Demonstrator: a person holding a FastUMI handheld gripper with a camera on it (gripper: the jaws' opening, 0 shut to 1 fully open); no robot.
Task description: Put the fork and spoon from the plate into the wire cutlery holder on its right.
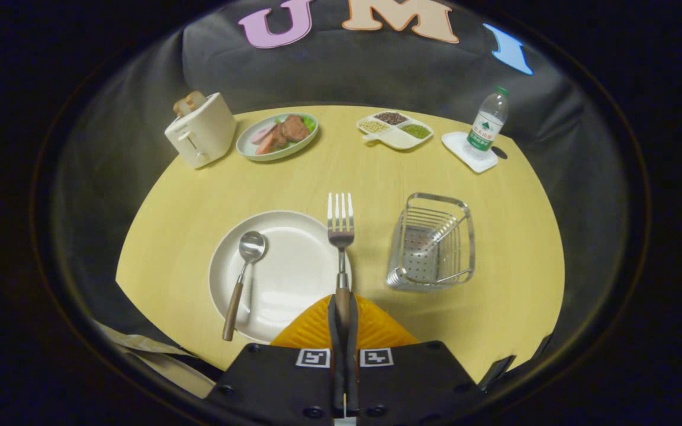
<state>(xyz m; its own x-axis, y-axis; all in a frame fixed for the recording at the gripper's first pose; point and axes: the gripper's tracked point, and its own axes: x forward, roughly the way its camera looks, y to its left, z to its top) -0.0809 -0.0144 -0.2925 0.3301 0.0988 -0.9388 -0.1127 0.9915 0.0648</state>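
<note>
Tongs: mine, closed hard on the wooden handle of the fork, both fingers pressing it from either side.

Fork: steel head, wood grip; held out ahead of the tongs, tines pointing away, seemingly lifted over the right rim of the plate. I judge it light and stiff, the steel slick, the wood the better hold; gripped this low on the handle it may swing if tilted quickly.

Plate: pale, round, just ahead of the tongs and to their left.

Spoon: lies on the plate's left side, bowl away, wooden handle overhanging the near rim. I would take it by that handle.

Wire cutlery holder: right of the plate, near but apart, open top; probably light enough to tip if knocked.

Table: yellow, carries everything.

Beyond the plate: toaster, food dish, divided tray, bottle.
</note>
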